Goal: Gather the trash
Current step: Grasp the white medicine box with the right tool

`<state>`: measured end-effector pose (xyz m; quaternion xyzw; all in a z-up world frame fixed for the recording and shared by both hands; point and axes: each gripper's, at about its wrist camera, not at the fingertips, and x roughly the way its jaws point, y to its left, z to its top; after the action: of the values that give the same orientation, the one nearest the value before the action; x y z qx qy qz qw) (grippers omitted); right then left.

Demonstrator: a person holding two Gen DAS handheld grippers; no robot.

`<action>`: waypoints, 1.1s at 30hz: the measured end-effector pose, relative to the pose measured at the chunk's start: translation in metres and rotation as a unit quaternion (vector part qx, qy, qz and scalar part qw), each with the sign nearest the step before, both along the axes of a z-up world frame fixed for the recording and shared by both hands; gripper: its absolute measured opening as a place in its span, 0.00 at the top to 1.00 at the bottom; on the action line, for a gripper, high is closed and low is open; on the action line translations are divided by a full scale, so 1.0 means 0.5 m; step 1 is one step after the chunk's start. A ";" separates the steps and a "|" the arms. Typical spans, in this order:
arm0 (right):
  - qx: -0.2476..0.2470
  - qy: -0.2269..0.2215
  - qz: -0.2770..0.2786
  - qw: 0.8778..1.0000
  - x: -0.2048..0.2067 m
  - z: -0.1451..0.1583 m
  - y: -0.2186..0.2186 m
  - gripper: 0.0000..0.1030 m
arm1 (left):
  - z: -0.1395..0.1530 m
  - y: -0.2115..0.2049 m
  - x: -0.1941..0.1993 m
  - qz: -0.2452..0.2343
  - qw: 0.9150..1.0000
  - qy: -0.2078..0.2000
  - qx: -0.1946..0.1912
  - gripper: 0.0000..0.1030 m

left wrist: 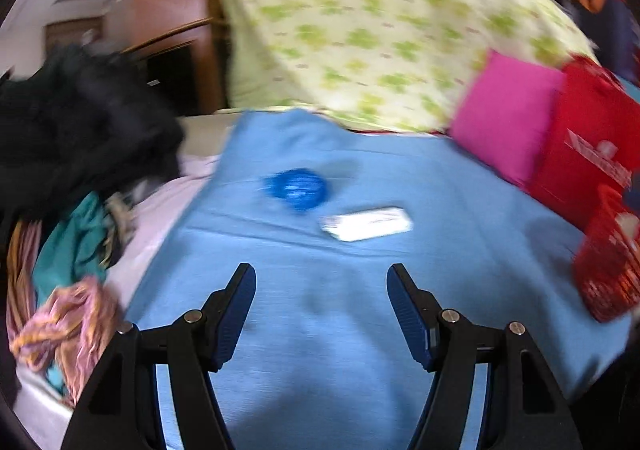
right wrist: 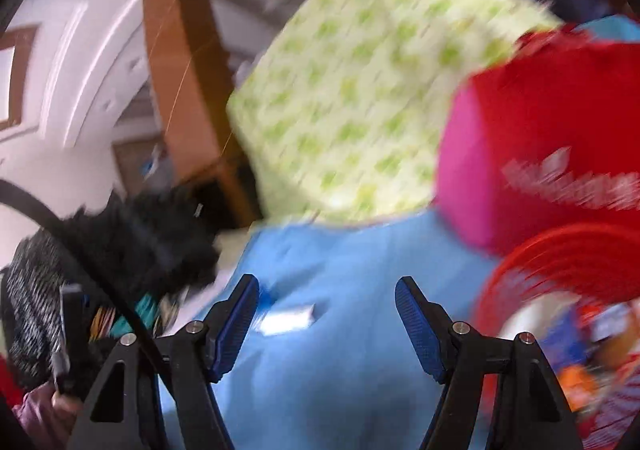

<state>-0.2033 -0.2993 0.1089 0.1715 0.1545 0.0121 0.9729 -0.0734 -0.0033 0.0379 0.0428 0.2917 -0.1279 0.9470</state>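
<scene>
Both your left gripper (left wrist: 321, 286) and right gripper (right wrist: 327, 298) gape empty, since the blue wrapper (left wrist: 297, 187) and white packet (left wrist: 367, 223) lie uncollected left of the red basket (left wrist: 608, 270).

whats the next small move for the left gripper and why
Probably ease the left gripper forward toward the white wrapper, the nearest litter on the blue sheet. Its jaws are open and empty, and the red basket stands close by on the right. Blur hides finer detail.
</scene>
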 end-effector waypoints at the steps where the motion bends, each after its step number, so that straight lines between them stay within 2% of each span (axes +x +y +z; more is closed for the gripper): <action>1: 0.002 0.025 0.021 0.999 0.034 -0.012 0.021 0.28 | -0.011 0.019 0.011 0.017 1.000 0.000 -0.007 0.33; 5: 0.015 0.103 0.070 0.992 0.144 -0.064 0.080 0.28 | -0.057 0.065 0.063 0.071 0.997 0.012 -0.039 0.33; 7: 0.027 0.128 0.090 0.987 0.189 -0.089 0.104 0.28 | -0.071 0.077 0.096 0.091 0.994 0.015 -0.059 0.33; 10: 0.054 0.158 0.112 0.980 0.267 -0.123 0.135 0.28 | -0.089 0.104 0.152 0.137 0.987 0.021 -0.076 0.33; 13: 0.099 0.202 0.117 0.967 0.354 -0.167 0.153 0.28 | -0.100 0.123 0.188 0.163 0.982 0.031 -0.087 0.33; 17: 0.181 0.269 0.095 0.941 0.469 -0.235 0.157 0.28 | -0.091 0.121 0.240 0.176 0.982 0.014 -0.072 0.33; 20: 0.261 0.305 0.046 0.915 0.540 -0.292 0.134 0.28 | -0.096 0.109 0.288 0.185 0.981 0.002 -0.051 0.33; 23: 0.308 0.336 -0.002 0.890 0.592 -0.332 0.112 0.28 | -0.110 0.106 0.337 0.200 0.979 0.013 -0.039 0.33; 25: 0.308 0.348 -0.029 0.885 0.621 -0.341 0.107 0.28 | -0.114 0.112 0.355 0.200 0.978 0.019 -0.050 0.33; 29: 0.273 0.373 -0.071 0.884 0.684 -0.337 0.116 0.28 | -0.111 0.130 0.386 0.215 0.974 0.015 -0.062 0.33; 31: 0.249 0.383 -0.078 0.886 0.709 -0.330 0.128 0.28 | -0.112 0.141 0.401 0.225 0.971 0.020 -0.072 0.33; 33: 0.203 0.395 -0.077 0.893 0.738 -0.319 0.151 0.27 | -0.116 0.152 0.415 0.235 0.968 0.025 -0.085 0.33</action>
<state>0.1656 -0.2237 -0.0507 0.3675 0.5064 -0.1000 0.7736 0.1339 0.0729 -0.0199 -0.1105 0.3048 0.0735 0.9431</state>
